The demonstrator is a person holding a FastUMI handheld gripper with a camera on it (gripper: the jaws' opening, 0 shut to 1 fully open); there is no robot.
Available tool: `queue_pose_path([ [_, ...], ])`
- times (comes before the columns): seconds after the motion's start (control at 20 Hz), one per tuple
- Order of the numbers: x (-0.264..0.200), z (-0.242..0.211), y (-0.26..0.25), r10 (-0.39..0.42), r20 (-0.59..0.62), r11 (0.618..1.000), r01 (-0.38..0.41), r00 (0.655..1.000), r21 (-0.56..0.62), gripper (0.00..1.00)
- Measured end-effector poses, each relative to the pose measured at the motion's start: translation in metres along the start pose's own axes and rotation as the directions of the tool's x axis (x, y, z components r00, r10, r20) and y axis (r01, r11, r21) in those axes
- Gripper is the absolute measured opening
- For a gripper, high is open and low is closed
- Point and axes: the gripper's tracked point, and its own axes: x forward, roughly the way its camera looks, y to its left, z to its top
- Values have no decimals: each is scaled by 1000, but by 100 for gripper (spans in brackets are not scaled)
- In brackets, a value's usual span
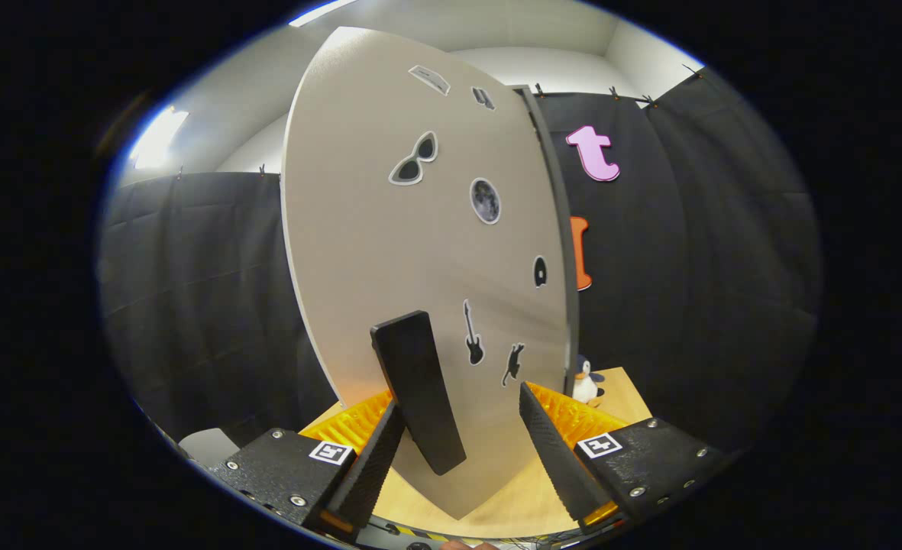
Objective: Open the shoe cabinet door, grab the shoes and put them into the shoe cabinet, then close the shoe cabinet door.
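One shoe cabinet door (420,252), stickered, upright on the worktop (626,397) with its dark handle (418,389) between my jaws. Gripper (462,447): jaws apart, left touching the handle, set to pull, I judge. One penguin toy (586,382) near the worktop's far edge.

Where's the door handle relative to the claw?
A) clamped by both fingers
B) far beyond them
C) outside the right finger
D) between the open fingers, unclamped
D: the handle on the door stands in the gap of the open claw, close to the left finger, with clear space to the right one.
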Motion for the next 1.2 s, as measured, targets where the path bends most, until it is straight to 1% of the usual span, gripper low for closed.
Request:
queue_pose_path([
  [0.1, 18, -2, 27, 35, -3, 999, -35, 999, 1, 93],
  [0.2, 39, -5, 42, 26, -6, 999, -27, 1000, -19, 94],
  [0.3, 62, -8, 61, 40, -17, 999, -40, 999, -18, 94],
  [0.5, 101, -7, 86, 9, -8, 1000, -9, 1000, -9, 94],
  [0.55, 109, -5, 89, 10, -12, 1000, -10, 1000, -3, 94],
  [0.6, 116, -3, 87, -6, -4, 1000, 6, 1000, 4, 94],
  [0.75, 124, -4, 85, -5, -18, 1000, 5, 1000, 22, 94],
  [1.05, 141, 1, 94, -36, -2, 998, 35, 999, -51, 94],
  [1.2, 153, 1, 95, -48, 10, 997, 49, 999, -59, 94],
])
